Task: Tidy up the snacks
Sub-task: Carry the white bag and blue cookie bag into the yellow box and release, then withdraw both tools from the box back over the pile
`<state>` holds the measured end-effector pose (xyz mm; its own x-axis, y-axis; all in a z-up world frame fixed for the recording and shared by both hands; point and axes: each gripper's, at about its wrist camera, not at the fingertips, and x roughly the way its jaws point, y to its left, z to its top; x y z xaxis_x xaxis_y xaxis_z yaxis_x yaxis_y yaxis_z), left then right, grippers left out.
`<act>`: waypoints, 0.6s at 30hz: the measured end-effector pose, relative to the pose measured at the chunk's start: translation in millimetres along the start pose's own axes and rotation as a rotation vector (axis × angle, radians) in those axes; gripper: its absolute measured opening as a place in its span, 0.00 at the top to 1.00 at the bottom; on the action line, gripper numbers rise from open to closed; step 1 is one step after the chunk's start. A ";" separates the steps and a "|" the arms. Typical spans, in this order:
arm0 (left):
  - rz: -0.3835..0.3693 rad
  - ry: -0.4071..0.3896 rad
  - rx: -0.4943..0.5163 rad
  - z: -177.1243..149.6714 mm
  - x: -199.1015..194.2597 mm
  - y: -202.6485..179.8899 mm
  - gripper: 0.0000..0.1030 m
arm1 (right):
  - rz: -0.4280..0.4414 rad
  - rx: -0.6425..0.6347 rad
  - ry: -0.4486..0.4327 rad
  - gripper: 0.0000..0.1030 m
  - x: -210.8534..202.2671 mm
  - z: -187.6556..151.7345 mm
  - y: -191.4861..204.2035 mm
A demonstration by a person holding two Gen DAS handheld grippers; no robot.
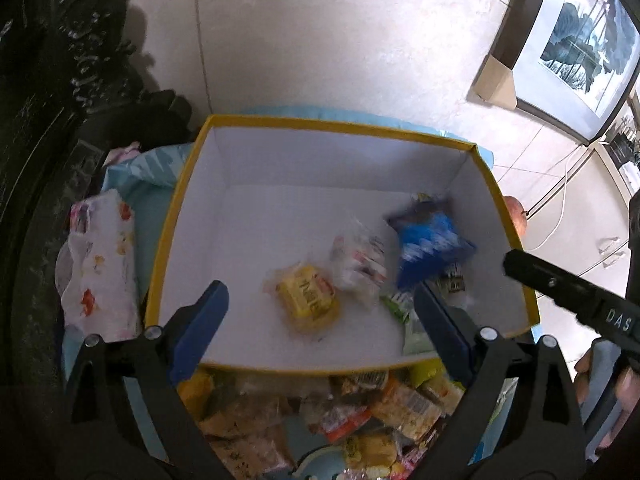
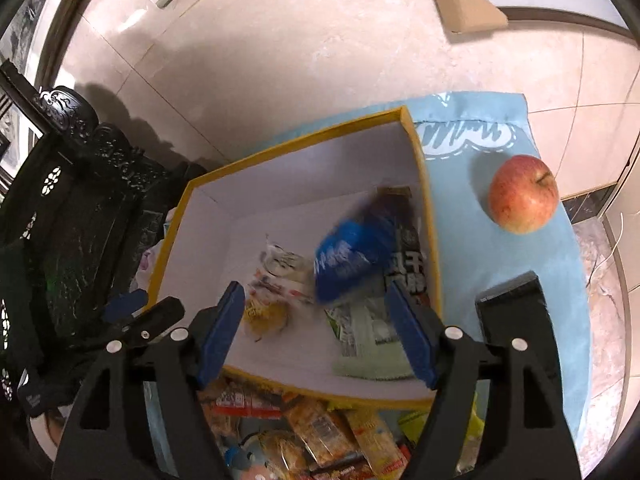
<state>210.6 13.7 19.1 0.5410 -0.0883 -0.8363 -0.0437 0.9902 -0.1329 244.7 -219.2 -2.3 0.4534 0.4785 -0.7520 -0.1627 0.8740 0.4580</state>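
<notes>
Left claw (image 1: 320, 312) agape, blurred blue packet (image 1: 430, 246) tilted in box (image 1: 332, 125)

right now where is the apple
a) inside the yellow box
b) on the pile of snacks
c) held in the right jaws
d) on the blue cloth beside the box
d, the apple sits on the blue cloth just outside the wall of the yellow box, apart from it; nothing is between either set of jaws.
</notes>
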 end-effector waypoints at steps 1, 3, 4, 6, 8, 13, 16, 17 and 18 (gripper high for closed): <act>-0.004 -0.001 -0.005 -4.1 -3.1 0.8 0.07 | 0.000 -0.004 -0.002 0.28 -3.0 -3.1 -0.3; -0.011 0.003 -0.015 -15.2 -11.0 3.2 0.07 | -0.001 -0.024 -0.002 0.28 -12.3 -12.3 -2.0; -0.016 0.009 -0.017 -20.7 -13.9 4.1 0.07 | -0.009 -0.035 -0.003 0.28 -16.1 -17.6 -3.1; -0.021 0.029 -0.021 -34.0 -19.5 5.6 0.07 | -0.013 -0.064 0.013 0.28 -23.7 -32.4 -4.9; -0.021 0.044 -0.022 -47.9 -24.6 6.7 0.07 | -0.020 -0.073 0.030 0.28 -28.6 -46.2 -8.1; -0.020 0.095 -0.033 -81.4 -31.3 9.1 0.07 | -0.042 -0.064 0.084 0.27 -32.0 -80.5 -15.1; -0.022 0.124 -0.034 -99.5 -32.9 8.2 0.07 | -0.053 -0.062 0.119 0.27 -30.9 -98.8 -15.6; -0.025 0.137 -0.026 -107.2 -33.7 6.5 0.07 | -0.054 -0.064 0.131 0.27 -30.6 -104.5 -15.6; -0.027 0.146 -0.016 -114.3 -34.7 4.9 0.07 | -0.055 -0.063 0.142 0.27 -30.6 -111.8 -15.9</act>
<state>95.6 9.3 -13.3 0.4141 -0.1312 -0.9007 -0.0448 0.9854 -0.1642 135.4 -238.2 -39.5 0.3351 0.4331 -0.8367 -0.1973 0.9006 0.3872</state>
